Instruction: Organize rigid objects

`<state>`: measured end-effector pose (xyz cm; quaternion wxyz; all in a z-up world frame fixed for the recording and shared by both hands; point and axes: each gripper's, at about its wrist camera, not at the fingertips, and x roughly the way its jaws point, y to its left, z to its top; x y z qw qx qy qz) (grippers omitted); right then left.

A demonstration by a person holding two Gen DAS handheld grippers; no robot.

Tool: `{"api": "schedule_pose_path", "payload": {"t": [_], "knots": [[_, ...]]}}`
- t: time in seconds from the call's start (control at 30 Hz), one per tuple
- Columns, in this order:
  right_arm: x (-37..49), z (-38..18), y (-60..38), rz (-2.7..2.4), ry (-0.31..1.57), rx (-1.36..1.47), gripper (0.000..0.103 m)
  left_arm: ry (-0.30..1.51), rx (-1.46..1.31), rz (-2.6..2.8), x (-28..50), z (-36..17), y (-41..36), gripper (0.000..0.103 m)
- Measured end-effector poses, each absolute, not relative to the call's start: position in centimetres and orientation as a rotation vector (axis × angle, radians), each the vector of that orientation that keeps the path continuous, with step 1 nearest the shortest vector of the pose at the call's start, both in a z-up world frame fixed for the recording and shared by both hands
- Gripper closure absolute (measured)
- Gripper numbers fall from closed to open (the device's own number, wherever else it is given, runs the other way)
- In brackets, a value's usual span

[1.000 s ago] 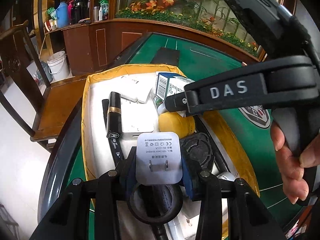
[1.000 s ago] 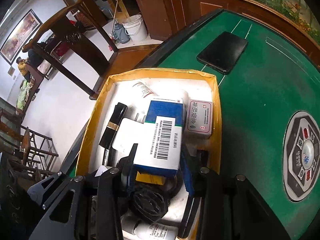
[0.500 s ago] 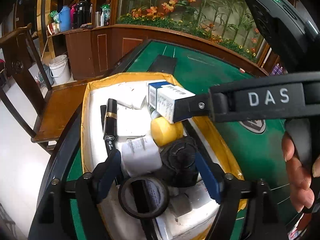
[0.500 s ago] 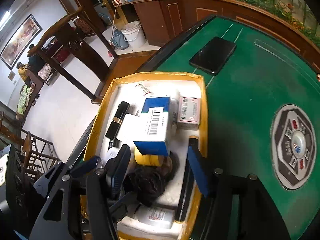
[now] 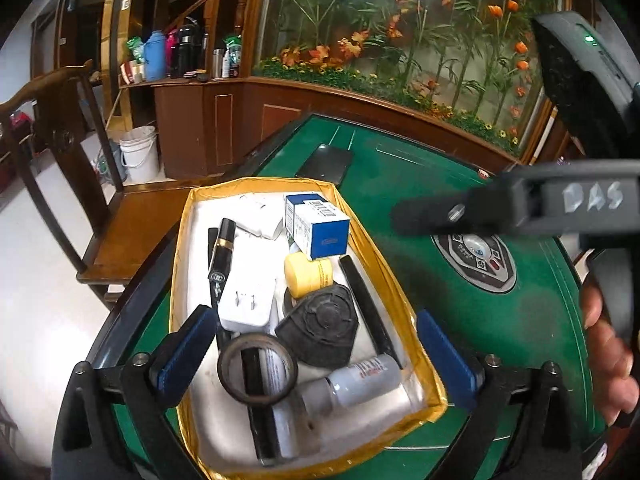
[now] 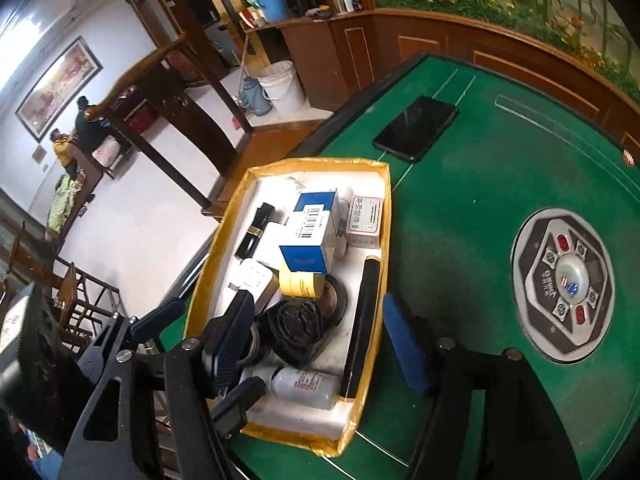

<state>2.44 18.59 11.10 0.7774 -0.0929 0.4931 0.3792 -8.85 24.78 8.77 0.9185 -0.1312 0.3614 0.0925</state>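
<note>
A gold-rimmed white tray (image 5: 181, 264) (image 6: 385, 200) sits on the green table, full of small objects. A white charger plug (image 5: 249, 304) lies in it beside a black lipstick tube (image 5: 223, 248), above a tape ring (image 5: 258, 368). A blue-and-white box (image 5: 318, 226) (image 6: 310, 236) rests on a yellow jar (image 5: 308, 274) (image 6: 300, 285), near a black vent part (image 5: 322, 330) (image 6: 292, 330) and a white bottle (image 5: 360, 380) (image 6: 304, 386). My left gripper (image 5: 312, 354) is open and empty above the tray's near end. My right gripper (image 6: 320, 344) is open and empty over the tray.
A black phone (image 6: 416, 128) (image 5: 326, 164) lies on the table beyond the tray. A round control panel (image 6: 566, 284) is set in the table centre. A wooden chair (image 5: 60, 152) and a white bucket (image 5: 138, 152) stand off the left edge. A pink box (image 6: 364, 216) lies in the tray.
The left gripper opened and let the white charger plug down into the tray, then drew back. The right gripper opened, left the blue-and-white box on the yellow jar, and drew back.
</note>
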Motion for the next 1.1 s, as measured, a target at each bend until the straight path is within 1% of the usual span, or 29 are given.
{"api": "schedule_pose_path", "payload": {"t": [0.1,0.2,0.23,0.33,0.57,0.77,0.87,1.1], "knots": [[2.1,12.5,16.7,0.844,1.034,-0.174,0.030,0.752,-0.261,0.224,-9.4,9.2,23.7,0.001],[1.7,13.3,14.5,0.851,1.011,-0.167,0.028,0.723,-0.257,0.232,-10.3,10.0,22.3,0.001],[1.5,13.5,13.7,0.852,0.998,-0.164,0.023,0.711,-0.254,0.235,-10.5,10.2,21.8,0.001],[0.6,13.5,10.8,0.846,0.962,-0.161,0.017,0.717,-0.262,0.247,-10.9,10.5,20.8,0.001],[-2.0,12.1,5.6,0.858,0.996,-0.144,0.017,0.724,-0.244,0.303,-12.4,12.6,19.3,0.001],[-3.7,10.7,4.3,0.879,1.041,-0.140,0.017,0.712,-0.272,0.337,-14.2,14.5,19.3,0.001],[-4.3,10.6,4.2,0.891,1.052,-0.140,0.017,0.677,-0.272,0.342,-15.7,16.0,19.4,0.001],[-5.5,11.3,5.5,0.940,1.038,-0.161,0.017,0.573,-0.129,0.522,-19.8,21.3,19.5,0.001]]}}
